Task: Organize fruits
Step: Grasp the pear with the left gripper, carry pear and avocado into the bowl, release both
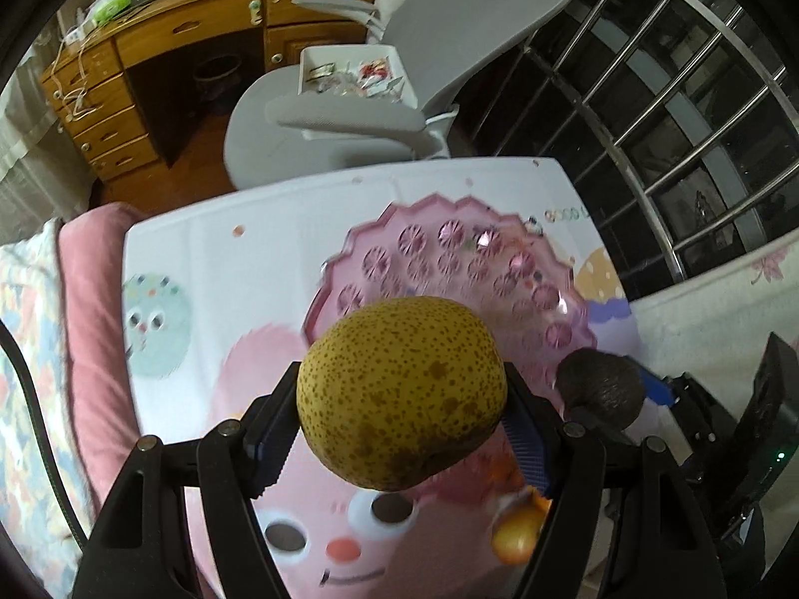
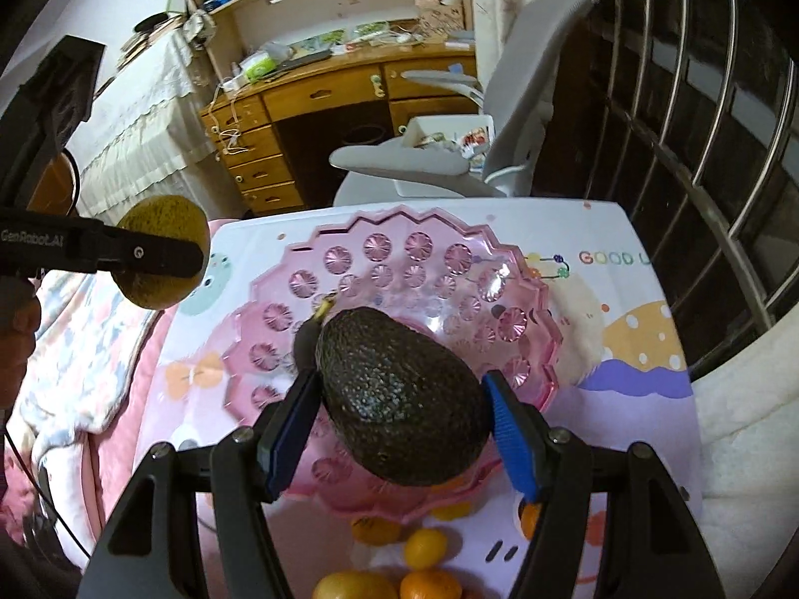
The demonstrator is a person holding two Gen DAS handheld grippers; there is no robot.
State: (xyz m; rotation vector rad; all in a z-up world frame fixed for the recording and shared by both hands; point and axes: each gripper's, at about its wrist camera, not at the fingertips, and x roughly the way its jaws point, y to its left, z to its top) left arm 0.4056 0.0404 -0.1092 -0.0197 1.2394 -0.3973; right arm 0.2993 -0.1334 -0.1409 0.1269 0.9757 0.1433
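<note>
Holding one fruit apiece, both claws hung above the cartoon-printed mat (image 2: 624, 364). The left gripper (image 1: 399, 412) pinched a speckled yellow-brown pear (image 1: 399, 394) between its blue pads, the fruit filling the gap from finger to finger. The right gripper (image 2: 402, 412) likewise pinched a dark, pebbled avocado (image 2: 399, 394), whose long axis ran obliquely: narrow end ahead and to the left of the claw, broad end back toward its right finger.

Relation governing the coming move: the pink scalloped fruit bowl (image 2: 519, 269) lay directly beneath and ahead of the right claw, so the avocado was already poised over the bowl's floor. From the left claw, the same bowl (image 1: 449, 229) lay ahead and somewhat to the right, with the pear over its near rim at most. The right hand therefore appeared the nearer, and its release would probably call for little more than a lowering, whereas the left would need to travel forward and rightward.

Several oranges (image 2: 424, 546) rested on the mat behind and below the right claw's fingertips, just outside the bowl's near edge. No other fruit could be made out inside the bowl.
</note>
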